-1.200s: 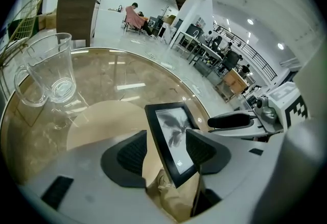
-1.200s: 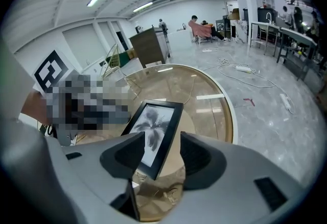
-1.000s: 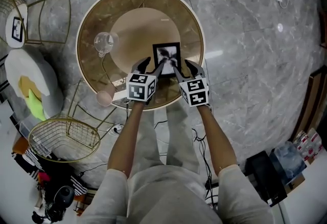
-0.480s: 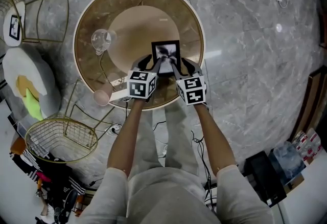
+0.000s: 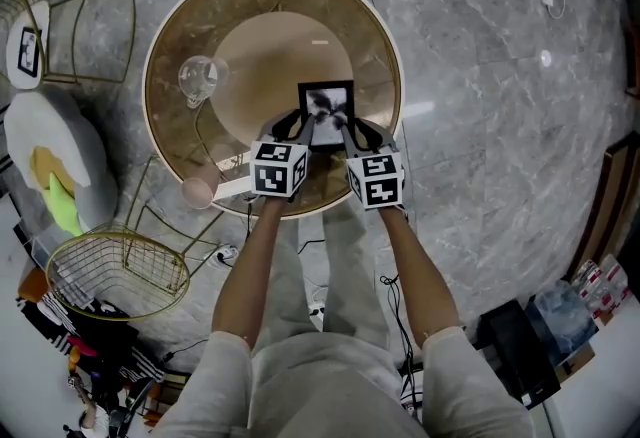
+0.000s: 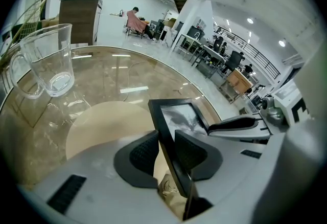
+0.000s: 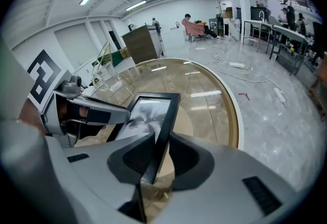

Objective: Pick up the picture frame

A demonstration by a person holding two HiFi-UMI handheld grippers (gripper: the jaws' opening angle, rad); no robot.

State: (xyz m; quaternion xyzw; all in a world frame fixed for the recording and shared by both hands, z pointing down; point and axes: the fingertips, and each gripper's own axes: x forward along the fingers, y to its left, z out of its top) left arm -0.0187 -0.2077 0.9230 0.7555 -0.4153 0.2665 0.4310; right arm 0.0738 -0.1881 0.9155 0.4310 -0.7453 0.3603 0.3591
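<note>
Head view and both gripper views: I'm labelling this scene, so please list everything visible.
picture frame: one, black, table's near side, between both grippers
round table: one, brownish glass top with white rim, centre
glass mug: one, clear, table's left part
wire basket: one, gold, floor at lower left
wire frame: one, gold, floor at upper left
floor: grey marble, all around
left hand-held gripper: one, grey, jaws just closing, pads on the frame's left edge
right hand-held gripper: one, grey, pads on the frame's right edge
person's legs: light beige trousers, bottom centre
</note>
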